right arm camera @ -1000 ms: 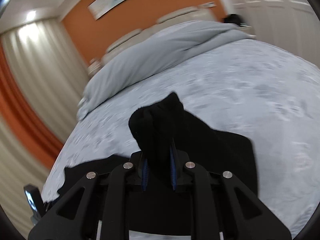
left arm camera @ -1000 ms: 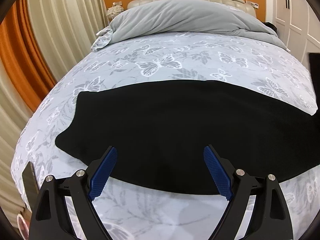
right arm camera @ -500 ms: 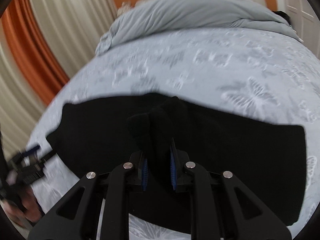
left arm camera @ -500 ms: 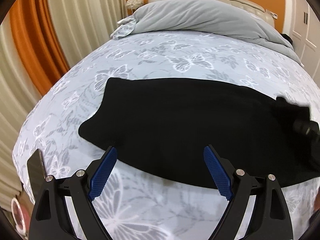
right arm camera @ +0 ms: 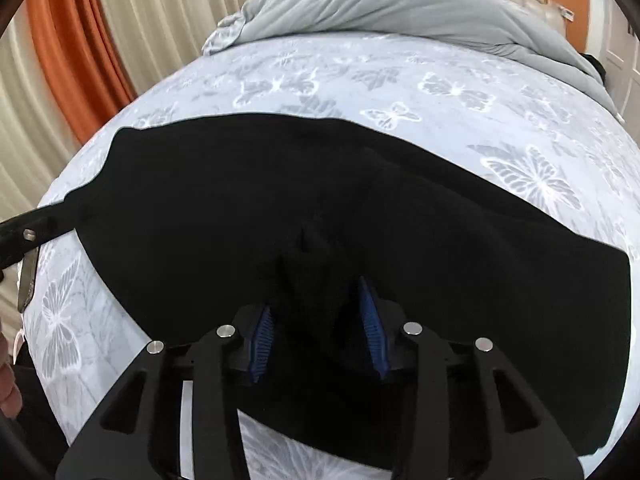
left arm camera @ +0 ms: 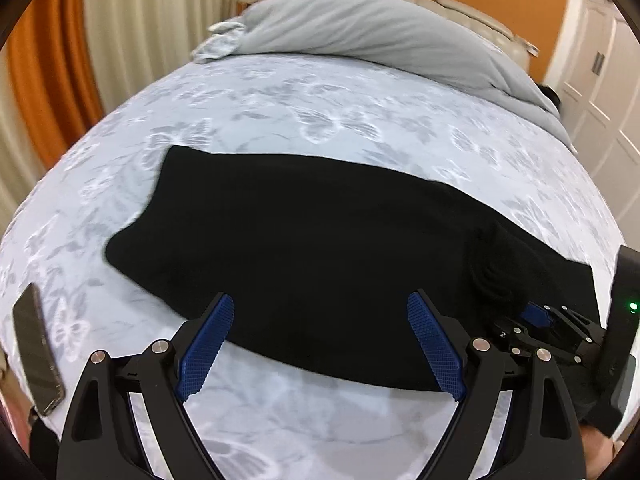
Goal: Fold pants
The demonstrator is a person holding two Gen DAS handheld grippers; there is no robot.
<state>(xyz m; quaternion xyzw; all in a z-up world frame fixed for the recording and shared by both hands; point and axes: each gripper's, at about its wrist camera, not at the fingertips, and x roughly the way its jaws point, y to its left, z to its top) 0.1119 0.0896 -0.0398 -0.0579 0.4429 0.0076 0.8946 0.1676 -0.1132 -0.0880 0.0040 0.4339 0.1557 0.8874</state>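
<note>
The black pants (left arm camera: 312, 240) lie folded lengthwise across the butterfly-print bed, and show in the right wrist view (right arm camera: 240, 208) too. My left gripper (left arm camera: 320, 320) is open and empty, just above the near edge of the pants. My right gripper (right arm camera: 316, 300) has its jaws partly parted with a bunched end of the pants (right arm camera: 316, 264) still between the blue pads, low over the fabric. The right gripper also shows in the left wrist view (left arm camera: 536, 316), at the right end of the pants.
A grey duvet (left arm camera: 380, 36) is piled at the head of the bed. A dark phone (left arm camera: 36, 352) lies near the bed's left edge. Curtains (left arm camera: 120, 20) hang on the left, white wardrobe doors (left arm camera: 600, 92) stand on the right.
My right gripper carried the pants end over to the left and down onto the rest, and its jaws have parted wider. My left gripper stayed open while its view drifted right.
</note>
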